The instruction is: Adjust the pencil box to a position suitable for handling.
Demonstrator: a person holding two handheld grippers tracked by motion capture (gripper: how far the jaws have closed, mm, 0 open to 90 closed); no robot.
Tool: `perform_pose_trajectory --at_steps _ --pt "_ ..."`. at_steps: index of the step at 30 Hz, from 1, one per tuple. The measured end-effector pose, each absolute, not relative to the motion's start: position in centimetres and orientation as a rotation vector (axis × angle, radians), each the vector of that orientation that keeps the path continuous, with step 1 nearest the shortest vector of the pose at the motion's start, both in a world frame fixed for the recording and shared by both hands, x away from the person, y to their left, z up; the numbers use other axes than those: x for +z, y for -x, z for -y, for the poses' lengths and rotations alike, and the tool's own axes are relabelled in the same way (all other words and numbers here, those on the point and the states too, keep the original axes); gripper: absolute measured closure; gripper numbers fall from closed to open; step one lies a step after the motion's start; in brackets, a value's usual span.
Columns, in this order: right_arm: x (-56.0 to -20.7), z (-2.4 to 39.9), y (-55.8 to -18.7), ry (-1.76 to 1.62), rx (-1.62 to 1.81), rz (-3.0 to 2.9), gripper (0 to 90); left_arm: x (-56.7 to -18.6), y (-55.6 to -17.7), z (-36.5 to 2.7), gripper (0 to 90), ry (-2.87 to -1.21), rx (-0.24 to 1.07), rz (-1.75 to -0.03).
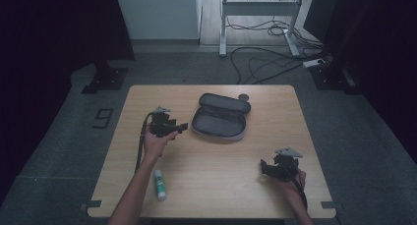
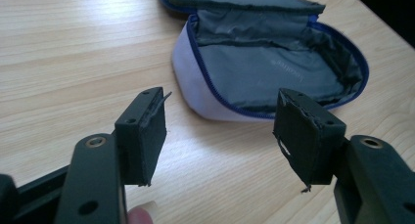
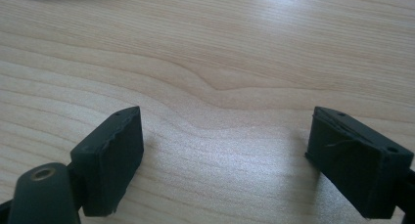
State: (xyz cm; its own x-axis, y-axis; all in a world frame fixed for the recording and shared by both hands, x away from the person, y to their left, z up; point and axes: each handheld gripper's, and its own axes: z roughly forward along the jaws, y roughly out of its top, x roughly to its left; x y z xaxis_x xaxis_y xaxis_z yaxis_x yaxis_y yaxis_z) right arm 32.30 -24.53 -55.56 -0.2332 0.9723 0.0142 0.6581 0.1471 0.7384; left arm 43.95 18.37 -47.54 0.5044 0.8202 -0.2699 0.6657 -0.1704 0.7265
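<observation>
An open zip pouch [image 1: 220,118] with a grey lining and blue zip lies on the wooden table [image 1: 211,190], past its middle. My left gripper [image 1: 181,128] is held just left of the pouch and points at it. In the left gripper view the pouch [image 2: 274,67] lies right ahead of the left gripper [image 2: 220,131], whose jaws stand wide apart with nothing between them. My right gripper [image 1: 264,167] rests near the table's front right, pointing left. In the right gripper view its jaws [image 3: 225,150] are open over bare wood.
A glue stick [image 1: 159,184] with a green label lies near the front left edge, beside the left forearm. A small round dark object [image 1: 243,97] sits behind the pouch. Beyond the table are desk legs and cables [image 1: 265,58] on the floor.
</observation>
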Motion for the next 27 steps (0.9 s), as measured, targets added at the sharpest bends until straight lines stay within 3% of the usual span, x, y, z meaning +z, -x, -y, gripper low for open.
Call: perform_pose_trajectory --at_steps 27 --pt "-55.6 24.5 -32.2 -1.553 0.876 -1.953 13.1 -50.1 -46.7 -15.1 36.7 -1.943 0.199 -1.26"
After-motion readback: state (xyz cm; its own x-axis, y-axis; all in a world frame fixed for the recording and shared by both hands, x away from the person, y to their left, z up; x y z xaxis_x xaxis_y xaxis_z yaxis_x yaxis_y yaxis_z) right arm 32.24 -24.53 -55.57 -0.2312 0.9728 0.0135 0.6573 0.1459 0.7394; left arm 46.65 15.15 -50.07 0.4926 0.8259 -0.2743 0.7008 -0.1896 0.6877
